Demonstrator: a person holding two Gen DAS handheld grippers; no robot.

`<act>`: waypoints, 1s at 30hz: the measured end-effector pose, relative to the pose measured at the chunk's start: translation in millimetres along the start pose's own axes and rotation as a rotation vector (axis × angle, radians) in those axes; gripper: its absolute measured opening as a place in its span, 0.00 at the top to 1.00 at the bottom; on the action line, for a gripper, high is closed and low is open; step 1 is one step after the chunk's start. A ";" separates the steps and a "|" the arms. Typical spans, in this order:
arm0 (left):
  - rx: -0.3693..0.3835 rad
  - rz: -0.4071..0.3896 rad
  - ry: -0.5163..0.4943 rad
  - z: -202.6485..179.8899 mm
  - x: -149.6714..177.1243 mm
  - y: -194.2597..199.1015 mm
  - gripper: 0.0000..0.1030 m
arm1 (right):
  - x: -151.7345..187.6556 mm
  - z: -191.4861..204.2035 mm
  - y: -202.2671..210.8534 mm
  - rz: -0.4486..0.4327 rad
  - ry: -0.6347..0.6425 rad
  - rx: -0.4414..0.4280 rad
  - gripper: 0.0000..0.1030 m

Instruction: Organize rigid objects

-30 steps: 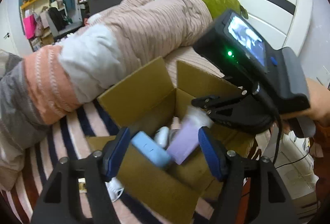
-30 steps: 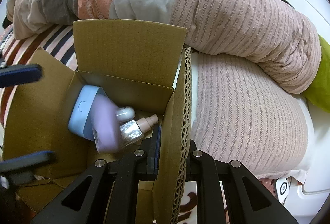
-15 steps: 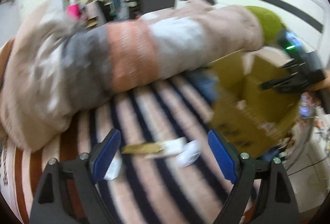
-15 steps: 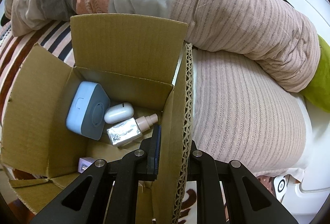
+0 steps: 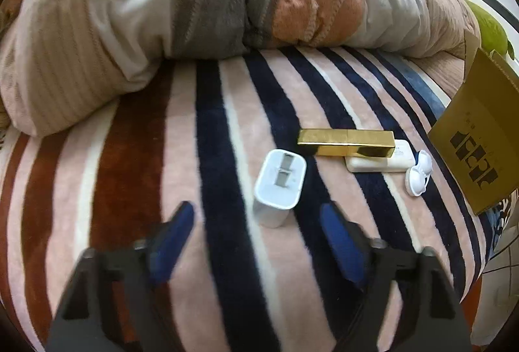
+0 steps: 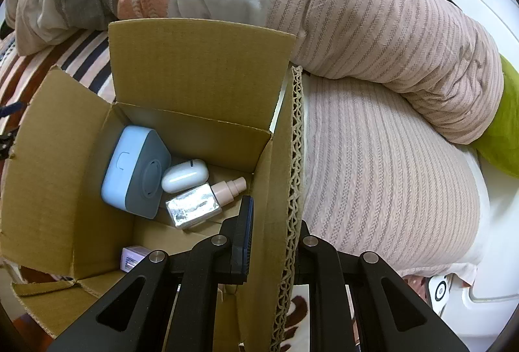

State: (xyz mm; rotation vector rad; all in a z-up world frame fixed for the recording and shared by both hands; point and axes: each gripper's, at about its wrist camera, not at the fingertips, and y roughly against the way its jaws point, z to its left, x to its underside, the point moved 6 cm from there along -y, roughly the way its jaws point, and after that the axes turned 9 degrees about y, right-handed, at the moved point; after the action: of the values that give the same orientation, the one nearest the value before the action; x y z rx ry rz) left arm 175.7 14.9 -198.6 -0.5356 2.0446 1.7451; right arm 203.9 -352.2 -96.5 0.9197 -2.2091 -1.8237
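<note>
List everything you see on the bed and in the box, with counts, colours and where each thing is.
Charger: 1, white, on striped blanket between left gripper's fingers, untouched.
Gold bar: 1, gold, lying on the white block.
White block: 1, white, on blanket beneath the bar.
Small clip: 1, white, beside the block, near the box.
Cardboard box: 1, brown, open on the bed.
Square case: 1, pale blue and grey, in box.
Earbud case: 1, white, in box.
Bottle: 1, silver, pink cap, in box.
Purple item: 1, lilac, box's near corner.
Duvet: 1, pink, grey, orange, behind box.
Left gripper: closing, nothing gripped.
Right gripper: shut on the box's flap.
</note>
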 end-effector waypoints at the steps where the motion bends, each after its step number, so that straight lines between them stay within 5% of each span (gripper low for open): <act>1: 0.004 0.010 -0.006 -4.3 0.3 -2.9 0.64 | 0.1 0.2 0.0 0.000 0.000 -0.002 0.90; 3: -0.014 0.020 -0.015 -10.1 0.5 -8.9 0.75 | -0.3 0.6 -0.4 0.001 0.003 -0.003 0.90; 15: -0.024 -0.046 -0.078 -39.9 -10.3 23.0 0.78 | -0.5 1.3 0.6 -0.007 0.003 -0.012 0.90; 23: -0.064 0.077 -0.076 -36.6 6.8 -9.9 0.77 | -1.2 2.1 1.2 -0.009 0.004 -0.011 0.90; 30: -0.074 0.043 -0.056 -35.7 11.1 -0.3 0.77 | -1.3 1.8 1.0 -0.008 0.005 -0.013 0.90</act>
State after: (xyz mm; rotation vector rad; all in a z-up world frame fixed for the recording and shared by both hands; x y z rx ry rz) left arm 164.6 -20.8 -199.7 -0.4632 1.9742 1.8454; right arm 203.7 -349.9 -95.7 0.9305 -2.1918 -1.8344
